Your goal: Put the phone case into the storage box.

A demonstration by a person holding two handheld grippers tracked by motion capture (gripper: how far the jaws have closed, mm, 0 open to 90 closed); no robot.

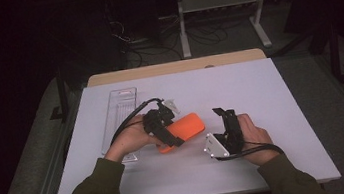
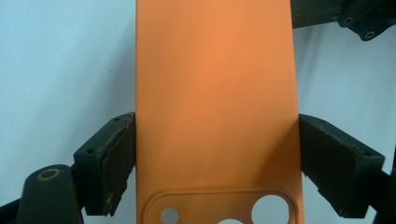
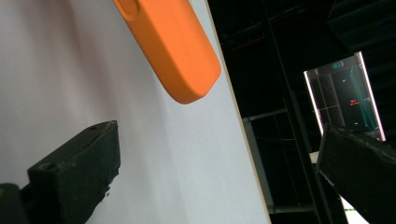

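Observation:
An orange phone case (image 1: 187,126) lies slanted at the middle of the white table (image 1: 260,90), its camera cutout toward the left hand. My left gripper (image 1: 169,133) is shut on it: in the left gripper view both pads press the long sides of the case (image 2: 215,93) just above the cutout, with the left gripper (image 2: 217,128) astride it. My right gripper (image 1: 224,115) stands to the right of the case, open, nothing between its jaws. In the right gripper view the rounded far end of the case (image 3: 173,51) lies beyond the right gripper (image 3: 219,133).
A clear plastic tray (image 1: 119,116) lies on the left side of the table, behind the left hand. A wooden strip (image 1: 176,67) runs along the table's far edge. Cables and a white stand (image 1: 221,5) are on the dark floor beyond.

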